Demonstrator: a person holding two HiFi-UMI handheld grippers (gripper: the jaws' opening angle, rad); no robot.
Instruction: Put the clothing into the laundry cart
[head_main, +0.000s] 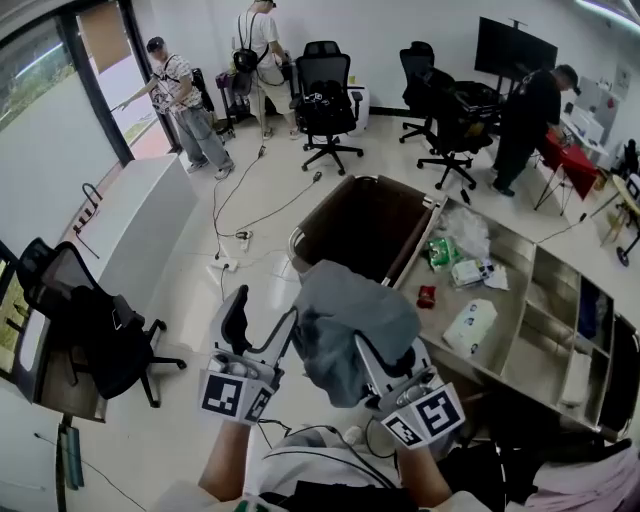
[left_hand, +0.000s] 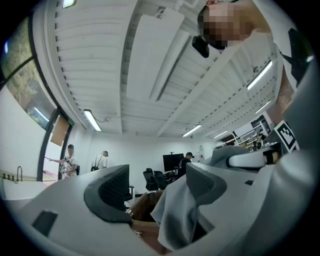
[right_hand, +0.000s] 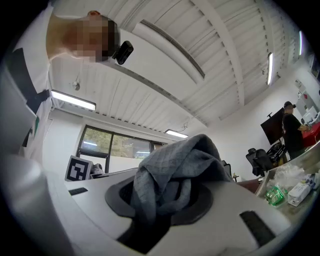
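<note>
Fingers (right_hand: 119, 197) of right gripper (right_hand: 161, 200) clenched on grey checked cloth garment (head_main: 350, 320), held just short of brown-lined metal laundry cart (head_main: 350, 230). Left gripper (left_hand: 150, 192) fingers released. Likely carry step; next move: reach over cart rim, let go.

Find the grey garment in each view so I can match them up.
Head view: garment at lower centre, between the two grippers.
Left gripper view: garment at lower middle, draped on the right-hand jaw.
Right gripper view: garment at centre, bunched in the shut jaws.
Shared landmark: the black monitor by the far wall.
</note>
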